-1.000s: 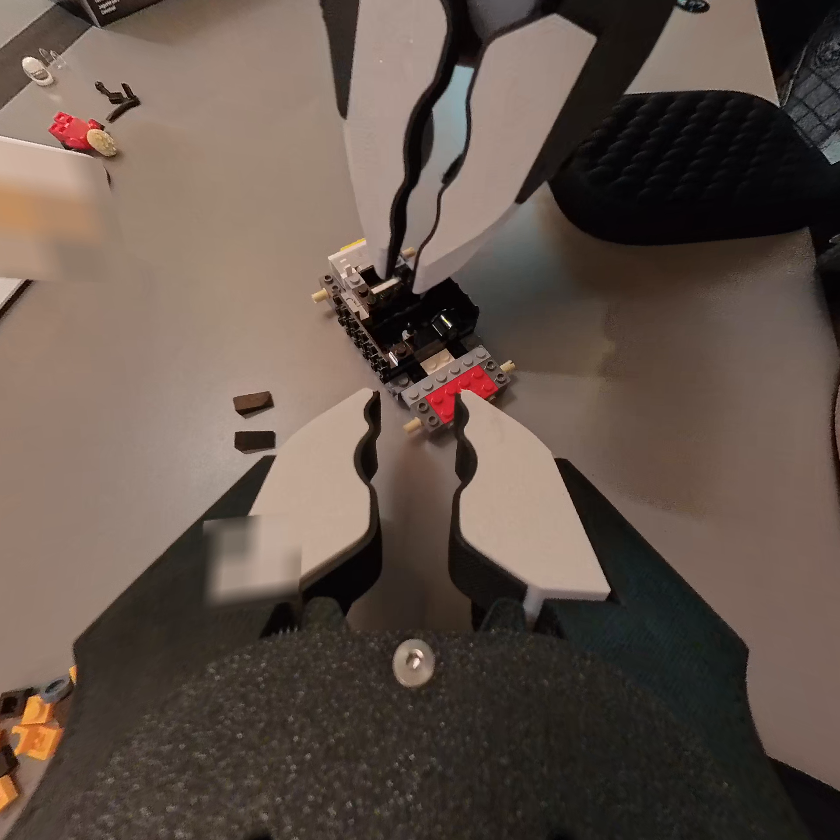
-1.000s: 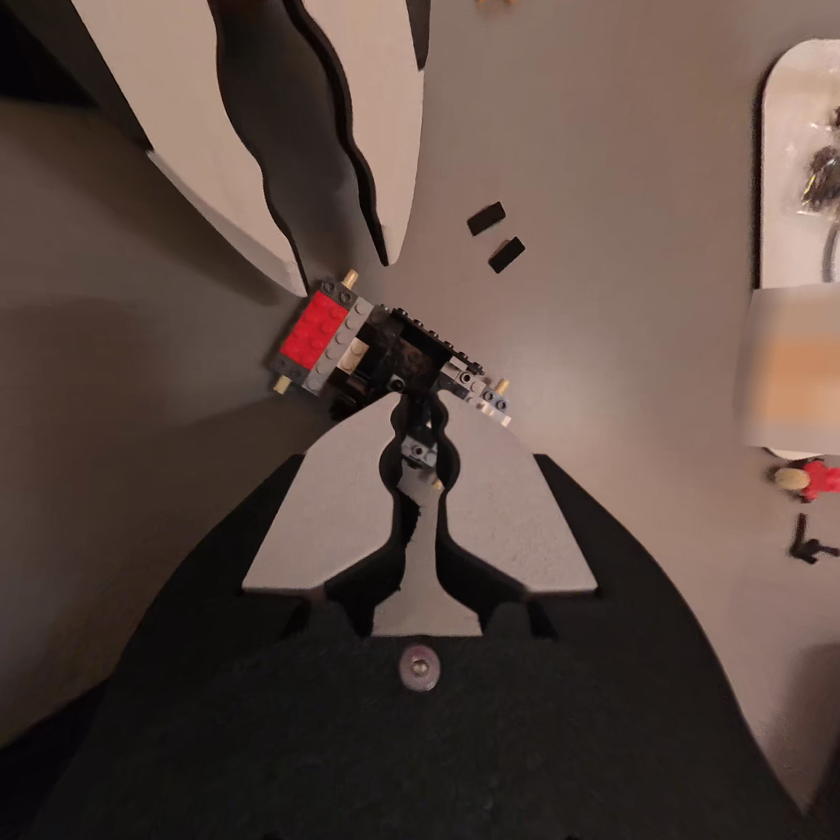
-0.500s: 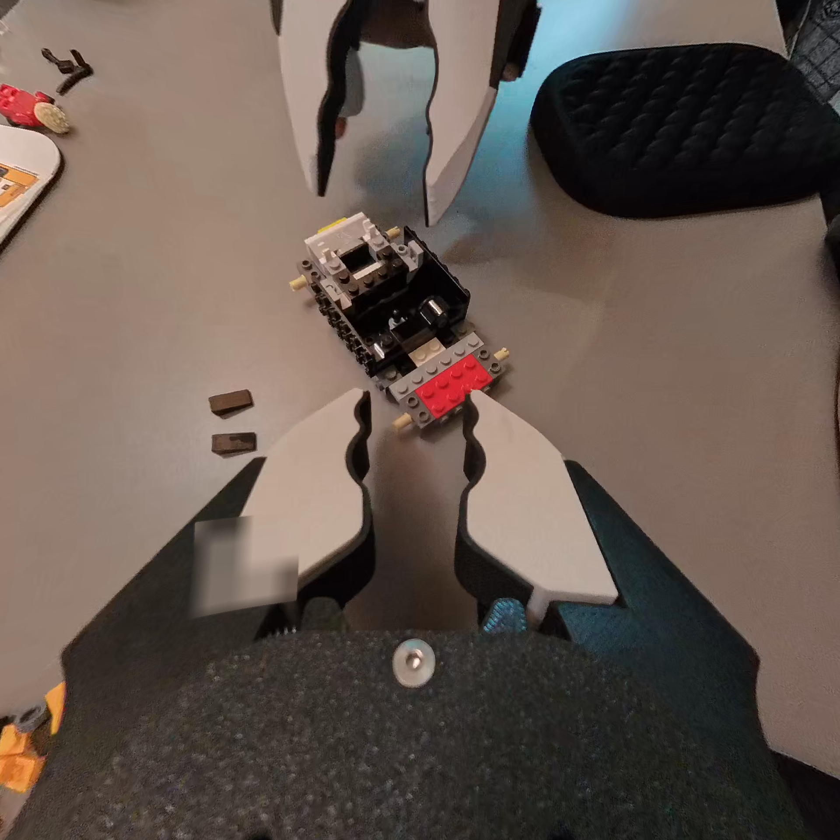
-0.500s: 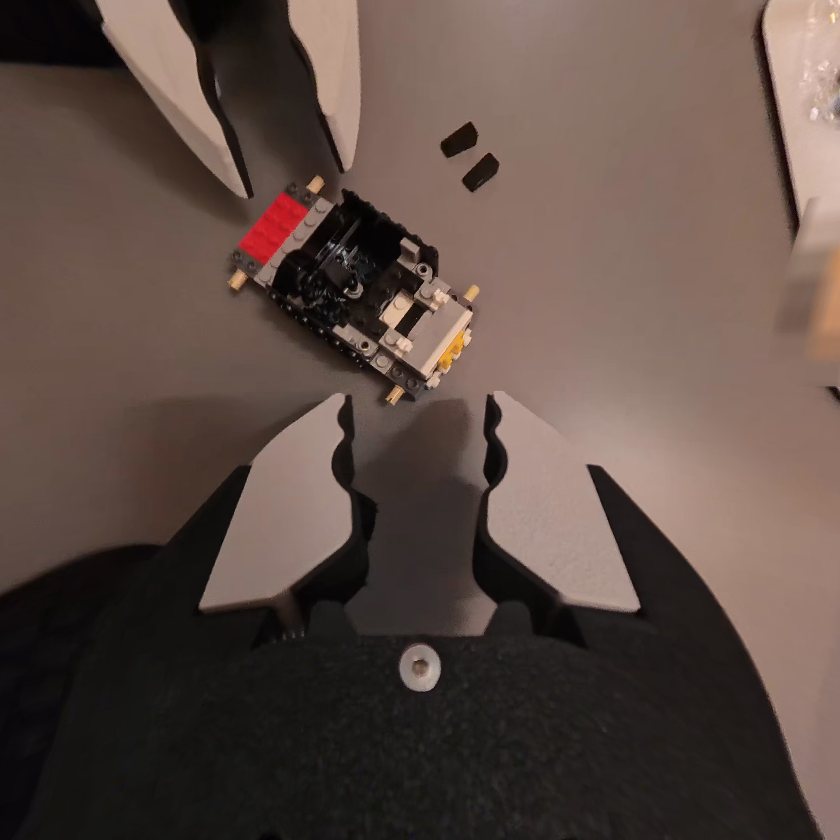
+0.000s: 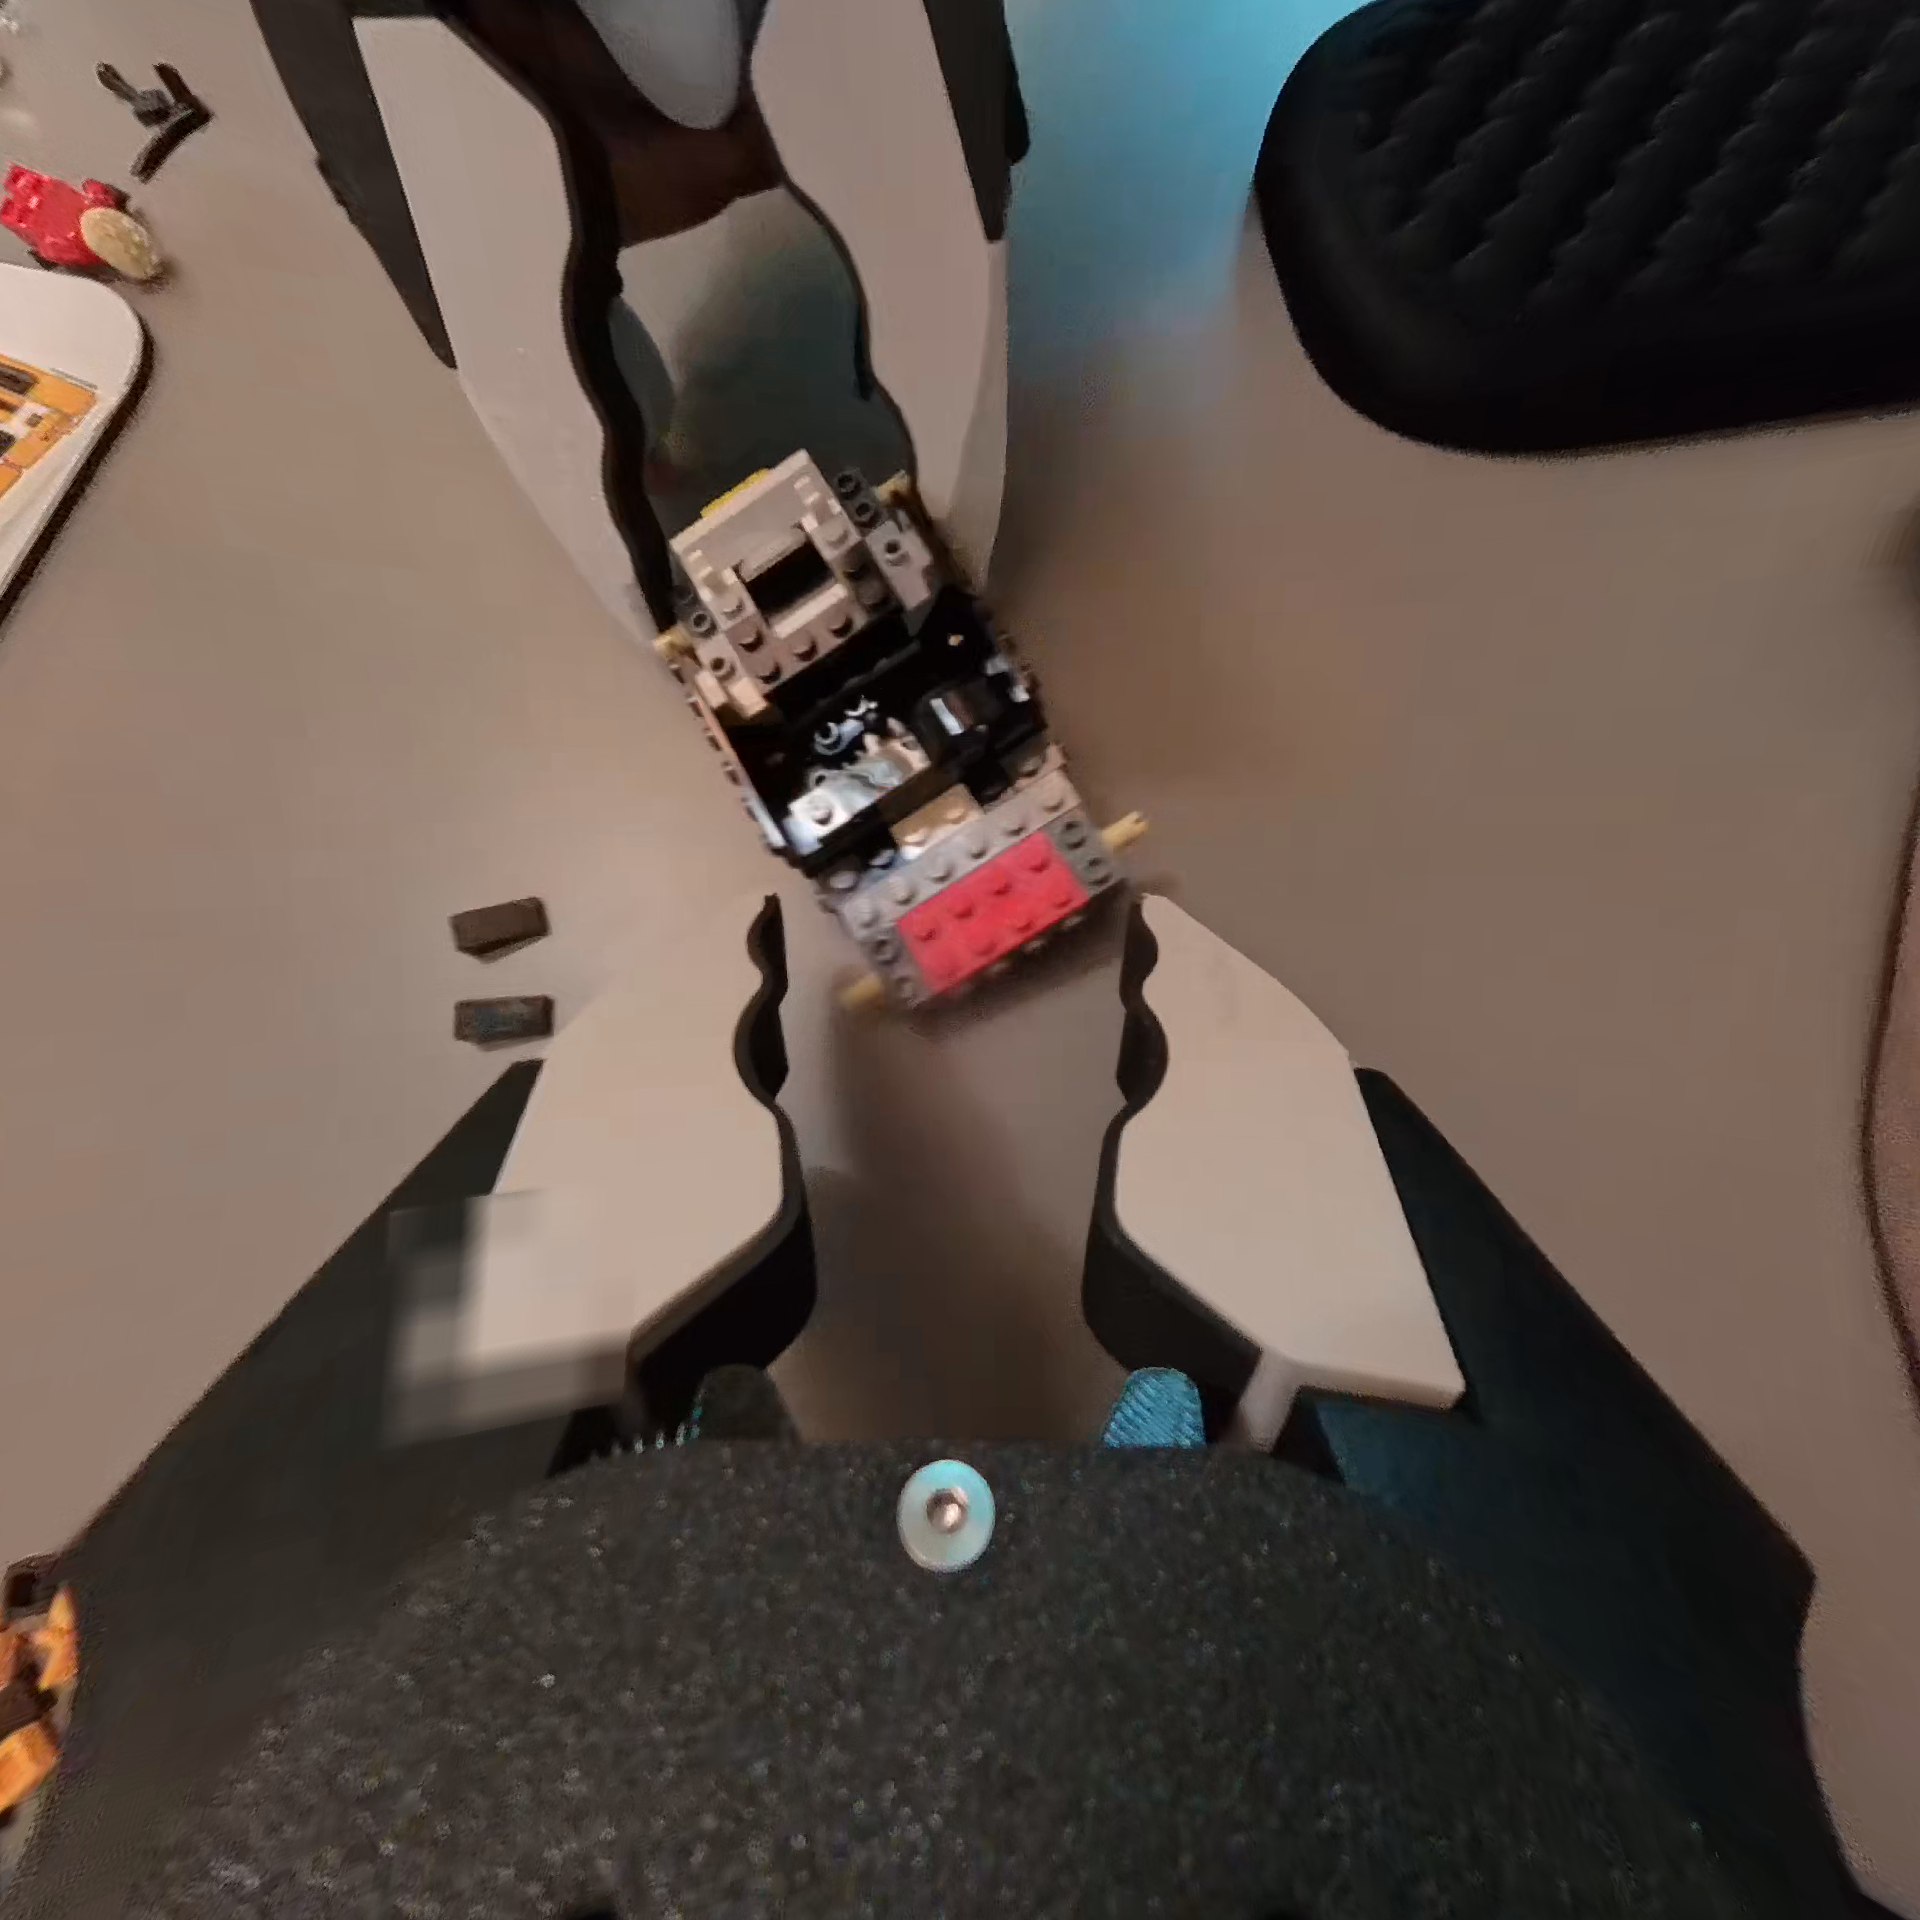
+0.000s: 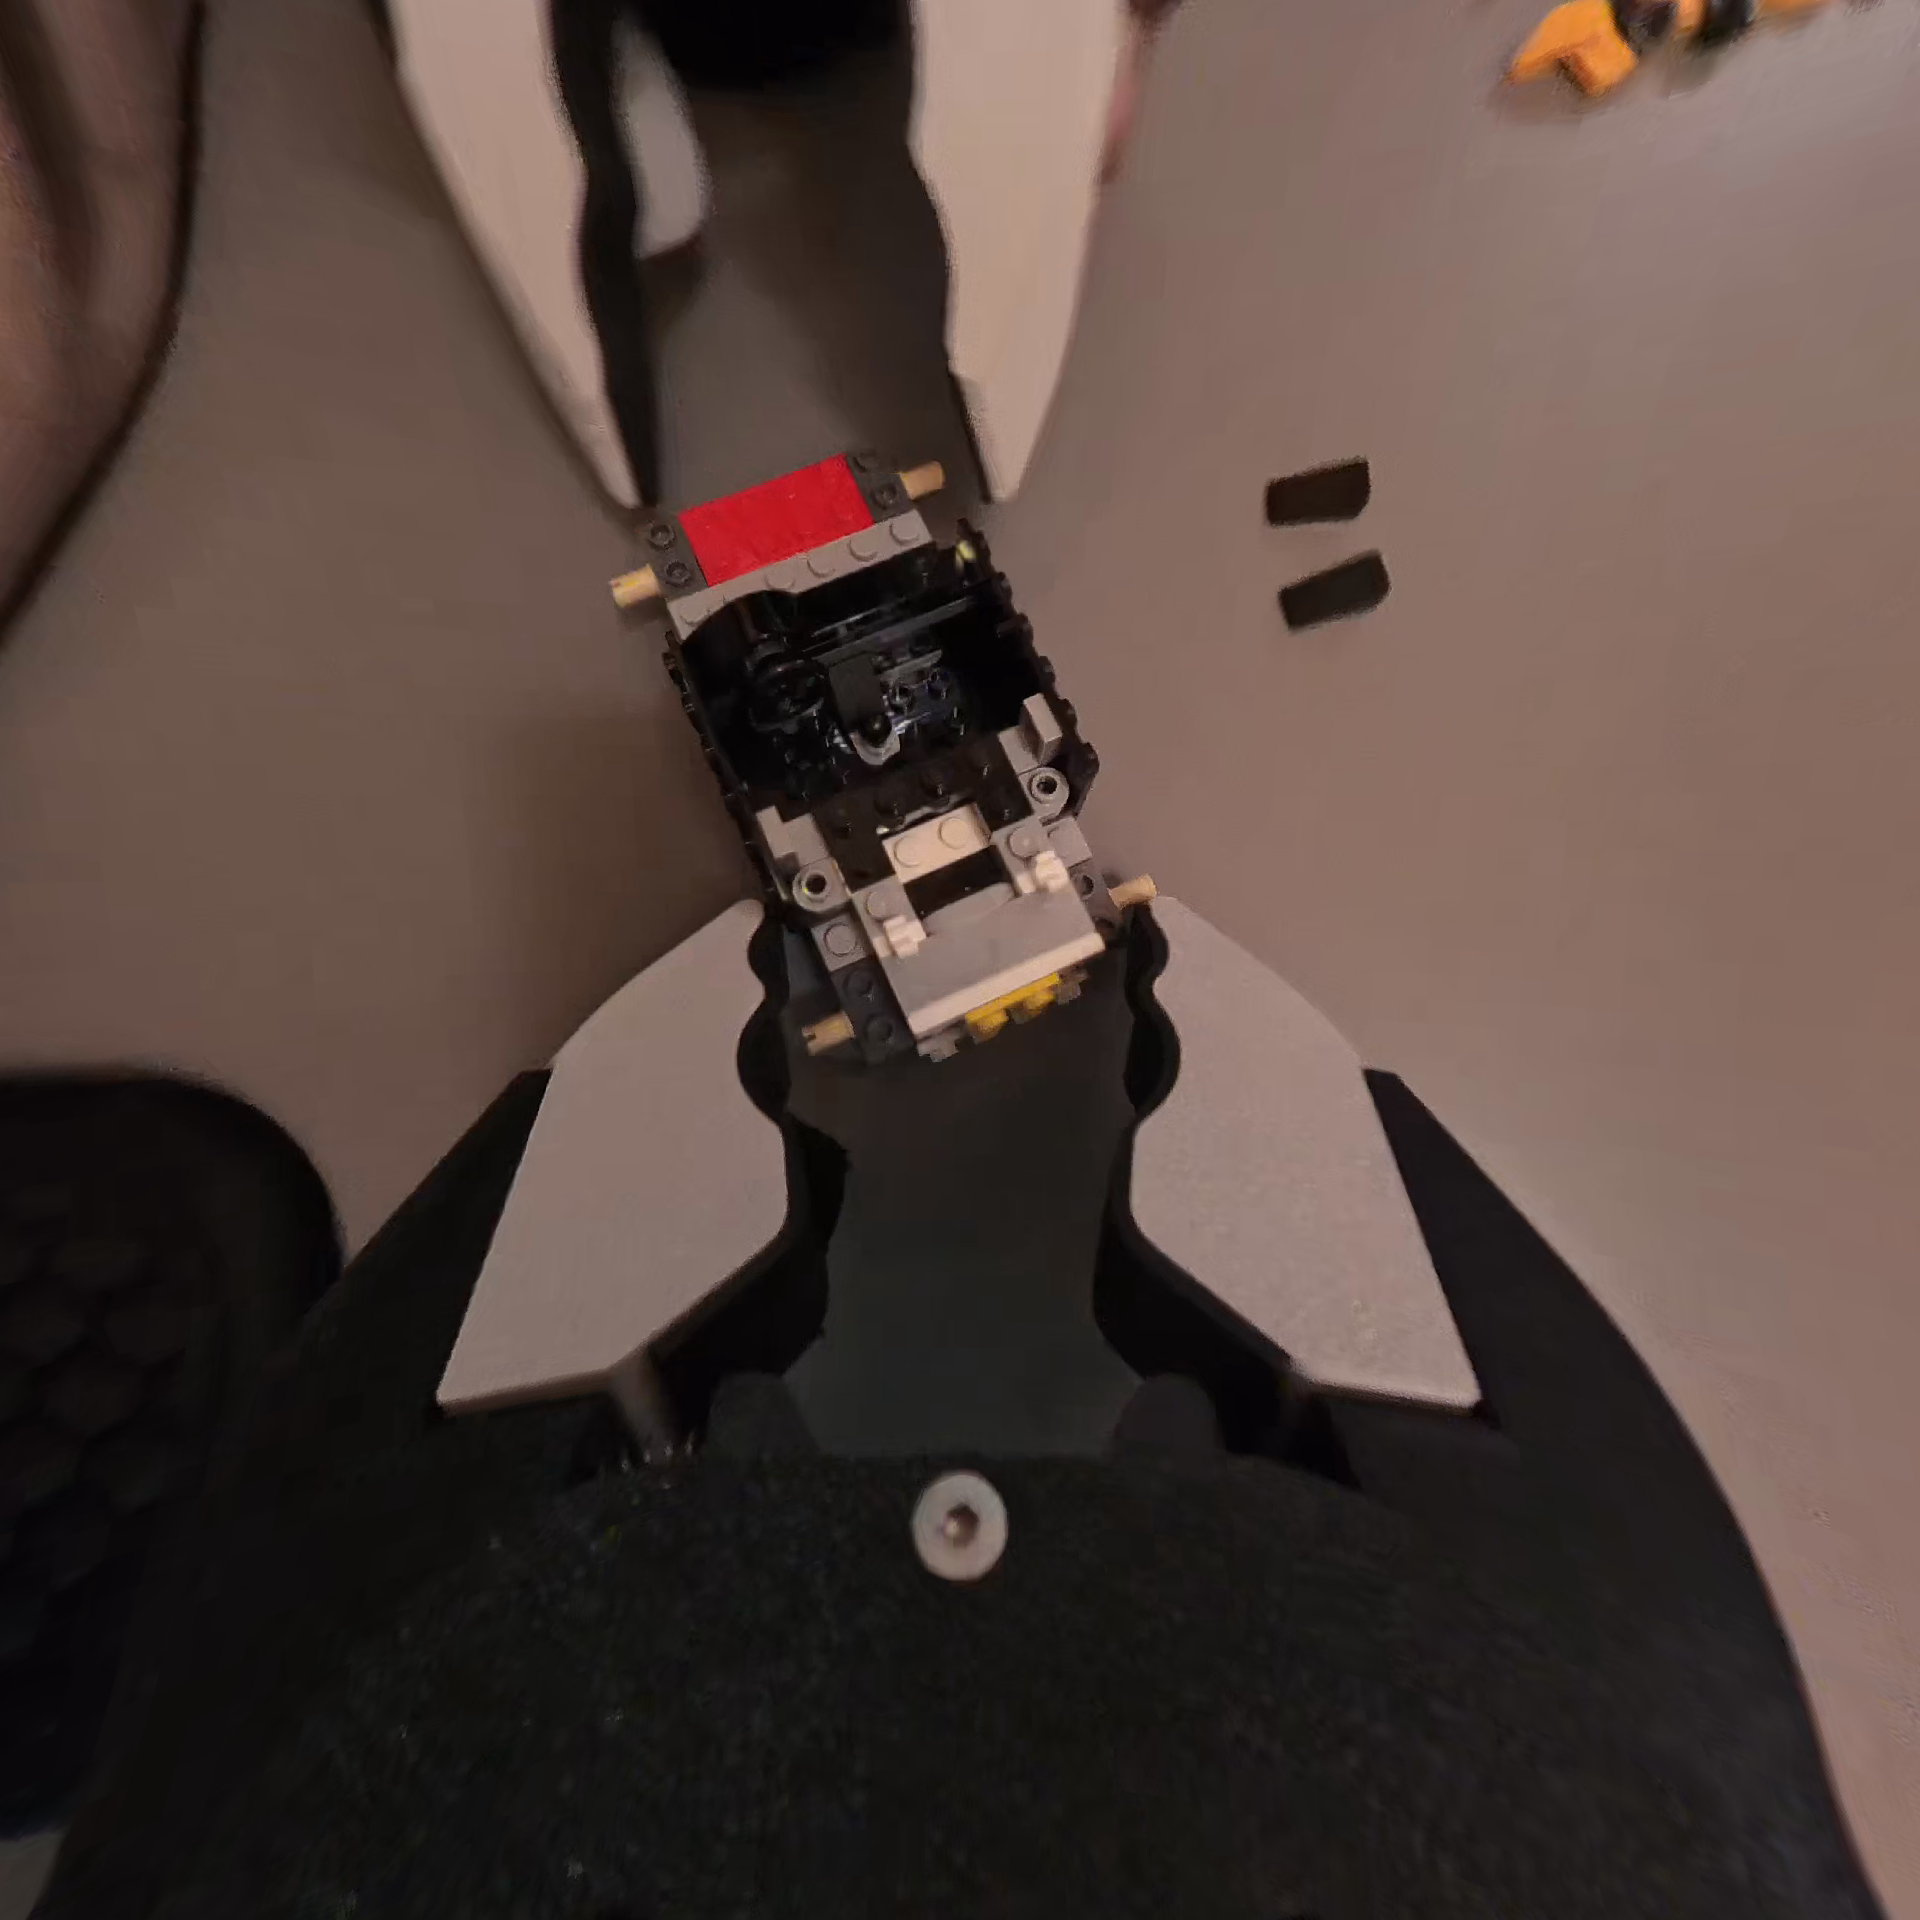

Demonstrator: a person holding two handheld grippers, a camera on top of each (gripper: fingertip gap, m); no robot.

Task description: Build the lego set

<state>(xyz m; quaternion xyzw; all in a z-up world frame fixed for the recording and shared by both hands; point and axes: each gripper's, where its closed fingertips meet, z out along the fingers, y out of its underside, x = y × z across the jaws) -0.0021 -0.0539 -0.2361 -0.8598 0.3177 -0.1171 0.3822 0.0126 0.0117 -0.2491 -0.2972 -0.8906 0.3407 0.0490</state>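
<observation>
Both my grippers, left (image 5: 951, 914) and right (image 6: 951, 914), are wide open and empty, straddling the car (image 6: 868, 758) mid-frame, so I'd close evenly on both ends.

The lego car chassis (image 5: 878, 748) is black in the middle, with grey plates, a red plate at one end, a white and yellow block at the other, and tan axle pins. The tabletop (image 5: 312, 727) is plain grey-brown. Two small dark tiles (image 5: 499, 923) lie on it. Both grippers show pale grey fingers (image 6: 634, 1174) edged in black. The black cushion (image 5: 1600, 208) has a quilted pattern. Orange pieces (image 6: 1558, 52) sit nearby.
</observation>
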